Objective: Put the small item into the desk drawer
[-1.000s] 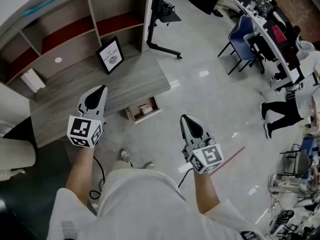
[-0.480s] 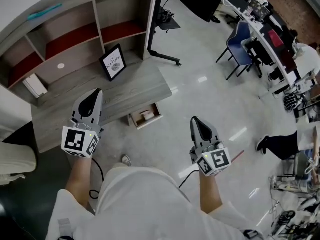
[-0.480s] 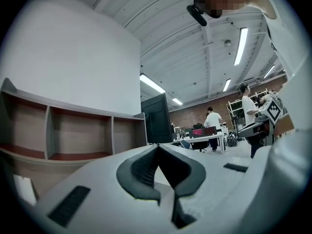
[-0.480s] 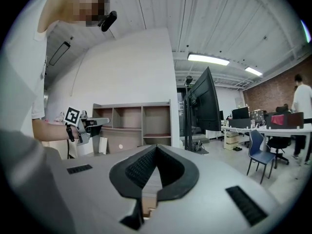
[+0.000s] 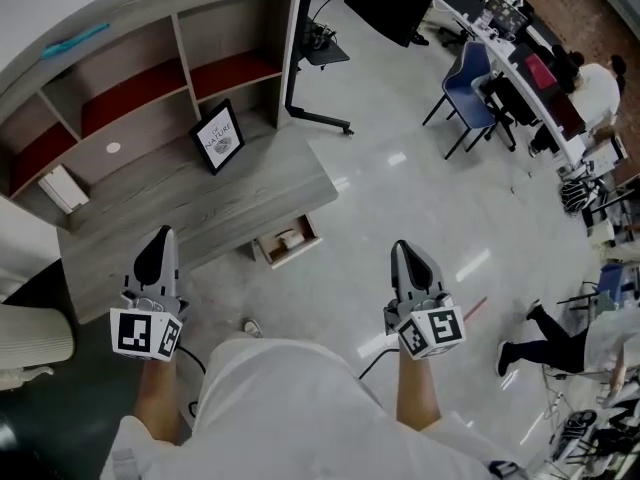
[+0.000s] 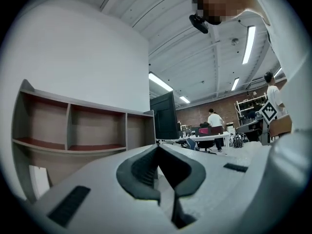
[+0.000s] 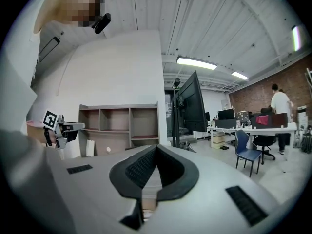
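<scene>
- The left gripper [image 5: 160,243] [image 6: 158,148] is holding its jaws together, tip to tip, with nothing between them. In the head view it is hanging at the near edge of the desk [image 5: 235,196], touching nothing.
- The right gripper [image 5: 406,255] [image 7: 156,148] is likewise showing its jaws closed on each other and empty. It is hanging over the floor, well off the desk's right end.
- The drawer [image 5: 297,254] is standing open below the desk's near edge, with its long side running along that edge.
- The small item [image 5: 291,238], a pale piece, is lying inside the drawer, apart from both grippers.
- The small item is showing too small to tell its long axis or which way it is pointing.
- In both gripper views, each gripper's own grey body is covering the desk top and the drawer, so only the shelf unit [image 6: 73,130] behind the desk is showing.
- The person's torso is hiding the floor nearest the desk at the bottom of the head view.
</scene>
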`<state>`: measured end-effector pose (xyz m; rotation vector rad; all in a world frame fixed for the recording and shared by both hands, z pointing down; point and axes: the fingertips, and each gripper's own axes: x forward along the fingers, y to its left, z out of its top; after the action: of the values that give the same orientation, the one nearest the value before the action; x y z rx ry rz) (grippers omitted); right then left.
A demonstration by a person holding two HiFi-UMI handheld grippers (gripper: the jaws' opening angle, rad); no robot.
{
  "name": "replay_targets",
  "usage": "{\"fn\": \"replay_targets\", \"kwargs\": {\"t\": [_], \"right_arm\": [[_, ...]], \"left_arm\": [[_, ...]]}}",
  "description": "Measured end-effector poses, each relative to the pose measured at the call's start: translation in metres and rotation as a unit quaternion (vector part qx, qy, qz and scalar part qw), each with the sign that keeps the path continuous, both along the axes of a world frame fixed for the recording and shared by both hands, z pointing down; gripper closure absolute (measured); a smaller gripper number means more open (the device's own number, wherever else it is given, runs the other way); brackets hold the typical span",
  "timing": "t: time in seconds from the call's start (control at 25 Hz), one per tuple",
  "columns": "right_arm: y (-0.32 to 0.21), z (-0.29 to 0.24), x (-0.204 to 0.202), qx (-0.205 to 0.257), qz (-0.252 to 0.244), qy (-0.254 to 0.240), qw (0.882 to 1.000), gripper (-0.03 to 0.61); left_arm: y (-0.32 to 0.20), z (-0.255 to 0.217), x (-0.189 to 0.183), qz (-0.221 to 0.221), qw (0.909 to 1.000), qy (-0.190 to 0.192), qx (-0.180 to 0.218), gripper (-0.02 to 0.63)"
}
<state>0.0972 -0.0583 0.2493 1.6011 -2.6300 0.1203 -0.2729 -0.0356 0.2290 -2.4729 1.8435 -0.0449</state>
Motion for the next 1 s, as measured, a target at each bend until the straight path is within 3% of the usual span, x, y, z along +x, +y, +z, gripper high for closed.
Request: {"fn": "replay_targets", "kwargs": {"t": [0.52, 1.0], "right_arm": [[-0.011, -0.016, 0.002, 0.023, 0.021, -0.002, 1.000, 0.581], [-0.013, -0.006, -0.014, 0.009, 0.012, 0.007, 1.000, 0.581]], "left_arm": [[-0.001, -0.027, -0.015, -0.016, 0.9991, 0.027, 0.030, 0.607], [-0.001, -0.026, -0.016, -0.005, 0.9995, 0.012, 0.028, 0.607]]}}
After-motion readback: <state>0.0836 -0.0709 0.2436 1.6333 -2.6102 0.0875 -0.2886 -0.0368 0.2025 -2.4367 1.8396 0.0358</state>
